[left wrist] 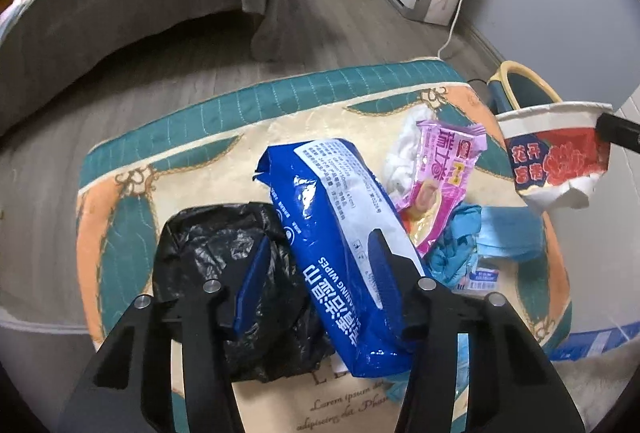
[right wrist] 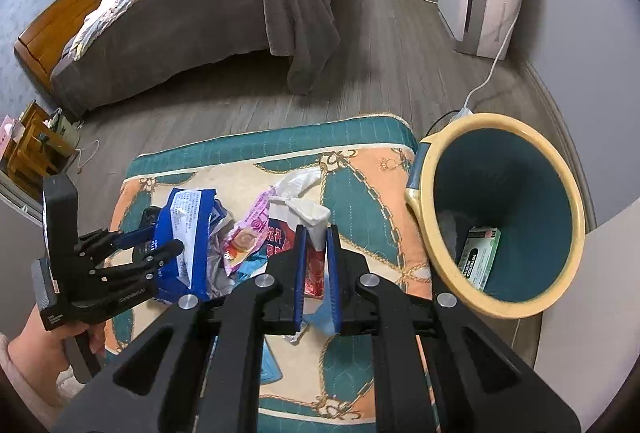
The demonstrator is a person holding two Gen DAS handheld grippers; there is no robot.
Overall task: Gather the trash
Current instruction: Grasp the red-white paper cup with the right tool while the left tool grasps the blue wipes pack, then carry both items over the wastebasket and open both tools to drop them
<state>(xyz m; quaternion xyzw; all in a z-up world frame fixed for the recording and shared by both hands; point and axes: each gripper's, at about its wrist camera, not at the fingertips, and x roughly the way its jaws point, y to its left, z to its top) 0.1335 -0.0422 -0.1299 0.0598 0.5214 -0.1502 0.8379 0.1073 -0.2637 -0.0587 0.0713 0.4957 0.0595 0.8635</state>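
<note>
Over the quilted mat (right wrist: 360, 137) we clamp the crushed paper bowl (left wrist: 556, 153) in our right gripper (right wrist: 317, 273), lifted for the bin (right wrist: 500, 225) alongside. Left gripper (left wrist: 320, 273) straddles the blue wipes pack (left wrist: 340, 233); whether it grips, we cannot tell.
</note>
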